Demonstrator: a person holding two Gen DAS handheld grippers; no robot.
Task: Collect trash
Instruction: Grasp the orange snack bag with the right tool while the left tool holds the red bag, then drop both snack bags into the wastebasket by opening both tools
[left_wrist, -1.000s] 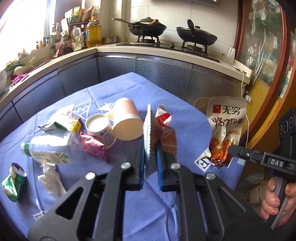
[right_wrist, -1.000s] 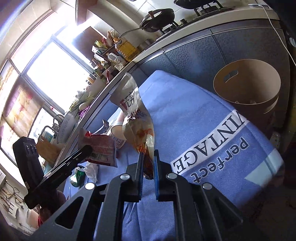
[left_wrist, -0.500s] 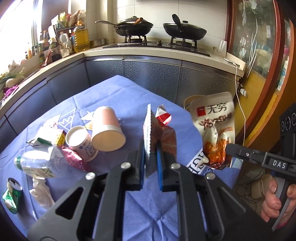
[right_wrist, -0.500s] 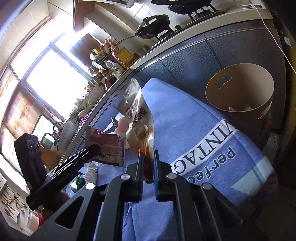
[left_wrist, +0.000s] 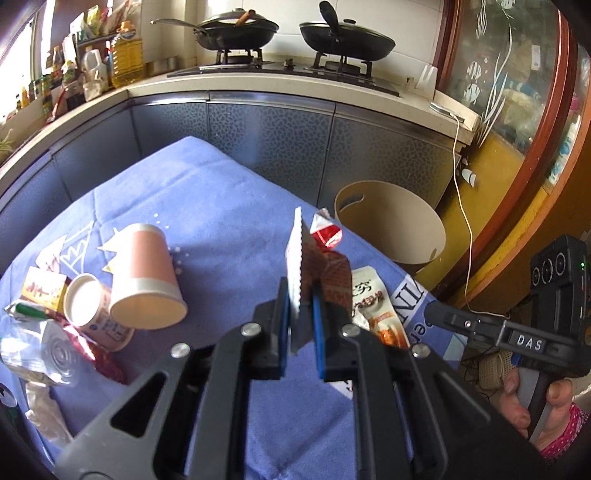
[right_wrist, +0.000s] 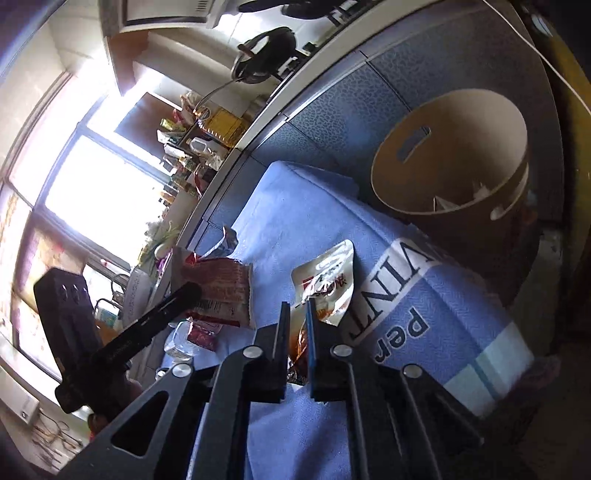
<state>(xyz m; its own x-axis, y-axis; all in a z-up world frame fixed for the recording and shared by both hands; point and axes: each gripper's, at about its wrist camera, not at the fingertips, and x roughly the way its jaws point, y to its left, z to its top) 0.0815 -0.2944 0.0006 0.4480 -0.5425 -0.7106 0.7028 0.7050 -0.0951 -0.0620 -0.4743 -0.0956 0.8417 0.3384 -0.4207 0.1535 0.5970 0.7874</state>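
Note:
My left gripper is shut on a red-brown snack wrapper with a white serrated edge, held upright above the blue tablecloth. The wrapper also shows in the right wrist view. My right gripper is shut on a white and orange snack bag, low over the table's right end; the bag shows in the left wrist view. A beige round bin stands on the floor beyond the table edge, also in the right wrist view, with some paper inside.
More trash lies at the table's left: a pink paper cup on its side, a small yogurt cup, a yellow carton, a crushed plastic bottle. Kitchen counter with stove and pans behind.
Both grippers moved right toward the bin, which came into fuller view. The right gripper's bag, earlier hanging upright, now droops low over the tablecloth.

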